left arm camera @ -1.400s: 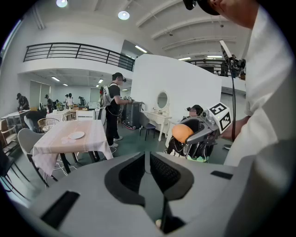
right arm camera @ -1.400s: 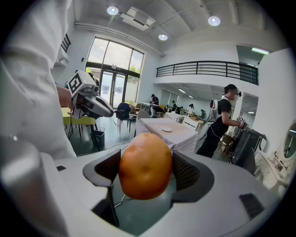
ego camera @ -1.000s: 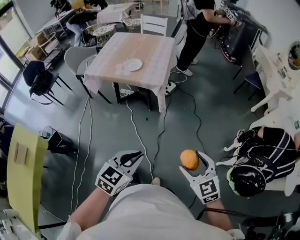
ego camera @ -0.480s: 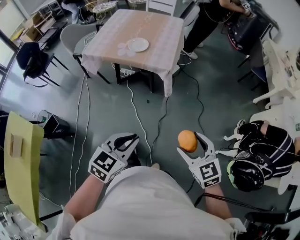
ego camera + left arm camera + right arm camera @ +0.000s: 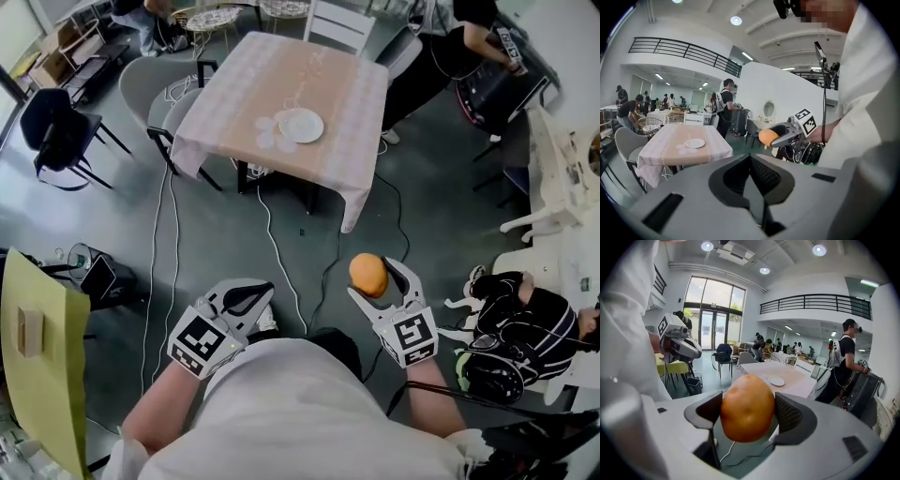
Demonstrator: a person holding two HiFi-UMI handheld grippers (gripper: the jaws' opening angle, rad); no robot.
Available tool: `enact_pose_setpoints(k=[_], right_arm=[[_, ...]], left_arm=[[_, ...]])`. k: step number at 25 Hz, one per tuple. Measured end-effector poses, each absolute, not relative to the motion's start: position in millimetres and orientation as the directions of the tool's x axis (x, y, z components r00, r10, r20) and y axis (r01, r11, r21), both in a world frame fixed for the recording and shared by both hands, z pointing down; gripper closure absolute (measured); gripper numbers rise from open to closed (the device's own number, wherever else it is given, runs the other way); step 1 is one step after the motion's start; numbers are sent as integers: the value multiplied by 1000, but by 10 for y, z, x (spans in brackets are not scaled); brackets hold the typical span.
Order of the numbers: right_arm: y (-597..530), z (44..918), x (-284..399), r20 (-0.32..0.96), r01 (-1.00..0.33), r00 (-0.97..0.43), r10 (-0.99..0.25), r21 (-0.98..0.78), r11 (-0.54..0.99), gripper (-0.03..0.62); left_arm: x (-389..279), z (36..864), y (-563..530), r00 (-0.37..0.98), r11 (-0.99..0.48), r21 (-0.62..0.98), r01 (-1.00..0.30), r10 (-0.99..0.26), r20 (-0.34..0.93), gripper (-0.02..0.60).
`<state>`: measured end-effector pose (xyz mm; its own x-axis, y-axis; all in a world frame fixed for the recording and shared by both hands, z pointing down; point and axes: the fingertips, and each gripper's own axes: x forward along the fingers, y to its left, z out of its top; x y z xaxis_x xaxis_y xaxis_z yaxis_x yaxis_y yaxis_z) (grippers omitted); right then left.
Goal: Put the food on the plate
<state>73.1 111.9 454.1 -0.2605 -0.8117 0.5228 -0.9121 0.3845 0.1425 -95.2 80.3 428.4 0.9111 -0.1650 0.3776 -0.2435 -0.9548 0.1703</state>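
A round orange-brown food [image 5: 368, 275] [image 5: 747, 408] is pinched between the jaws of my right gripper [image 5: 373, 278] [image 5: 747, 411], held in the air above the grey floor. In the left gripper view the same food [image 5: 767, 136] shows off to the right. My left gripper [image 5: 262, 289] [image 5: 751, 157] hangs beside it at the left, shut with nothing in it. A white plate [image 5: 302, 125] [image 5: 695, 143] [image 5: 777, 381] lies on a table with a pale pink cloth [image 5: 347, 103], well ahead of both grippers.
Cables [image 5: 281, 253] run across the floor from under the table. Chairs [image 5: 150, 89] stand at the table's left and far side, and a person [image 5: 450, 52] stands at its right. A yellow chair [image 5: 37, 356] is at my left; a black helmet and bag [image 5: 506, 328] lie at my right.
The table and plate have come nearer and lower in the head view as the person walks toward them. Both grippers keep their pose, the right one still holding the food.
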Motion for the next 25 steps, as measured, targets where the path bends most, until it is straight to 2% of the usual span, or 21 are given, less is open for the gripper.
enact_pose_setpoints(k=[8,15,19,25], right_arm=[[-10,4671,614,555,-886,-308,-773,130,446,239],[-1318,4920,910,563,-847,-367,-741,127,516,240],[-2110,5144,1123,586,-804,-411,-698,127,580,240],[-3127,5572,1359,630,-737,-467,-620,109,667,240]], left_arm=[[-1357,4366,-16,884,-910,211,-358,-258,391,572],[-1448,4314,-857,822,-845,160,-510,-425,379,572],[-1276,4236,-1404,771,-785,170,-596,-501,393,572],[-818,4055,-2017,719,-740,138,-658,-564,406,572]])
